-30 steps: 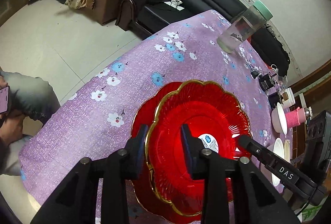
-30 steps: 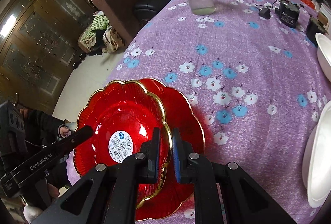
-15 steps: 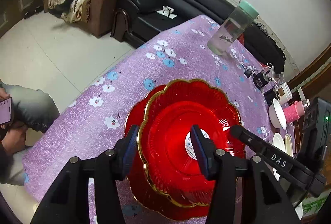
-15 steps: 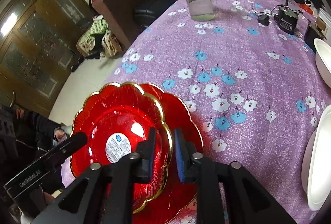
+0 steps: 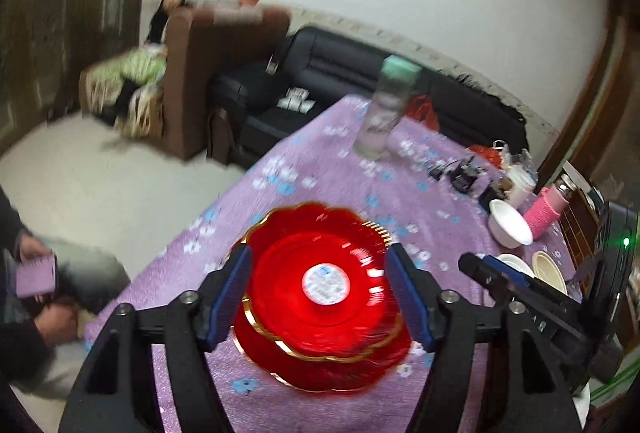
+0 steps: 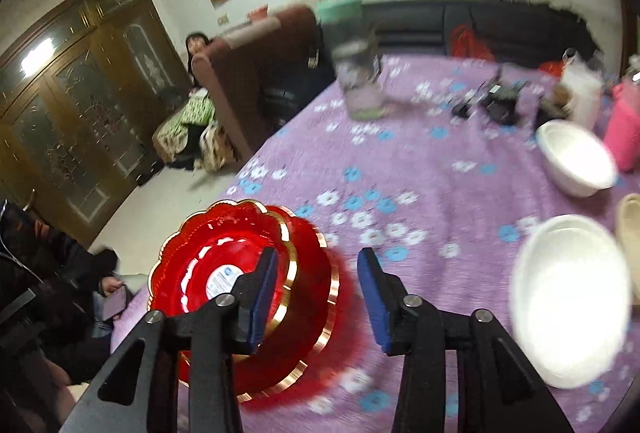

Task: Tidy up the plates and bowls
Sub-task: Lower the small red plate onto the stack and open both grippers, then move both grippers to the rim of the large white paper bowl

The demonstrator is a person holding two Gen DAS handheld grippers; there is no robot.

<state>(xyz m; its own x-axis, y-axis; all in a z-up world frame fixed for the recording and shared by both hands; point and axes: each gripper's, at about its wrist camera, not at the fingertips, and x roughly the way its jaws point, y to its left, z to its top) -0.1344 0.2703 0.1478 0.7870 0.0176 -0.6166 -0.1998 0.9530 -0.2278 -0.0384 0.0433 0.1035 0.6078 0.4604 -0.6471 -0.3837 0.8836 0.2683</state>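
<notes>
Two red gold-rimmed plates (image 5: 320, 297) lie stacked on the purple flowered tablecloth near its left corner; the stack also shows in the right wrist view (image 6: 240, 273). My left gripper (image 5: 320, 297) is open wide above the stack, holding nothing. My right gripper (image 6: 316, 297) is open and empty, raised by the stack's right rim. A white bowl (image 6: 574, 163) and a white plate (image 6: 570, 299) sit to the right; the bowl also shows in the left wrist view (image 5: 508, 223).
A clear jar with a green lid (image 5: 384, 109) stands at the table's far side. Chargers and cables (image 6: 500, 101), a pink bottle (image 5: 550, 211) and a cream dish (image 5: 550, 269) lie at the right. People sit beyond the table's left edge.
Both grippers have opened, let go of the upper red plate and lifted back. The plate now rests on the lower one. Both views are motion-blurred.
</notes>
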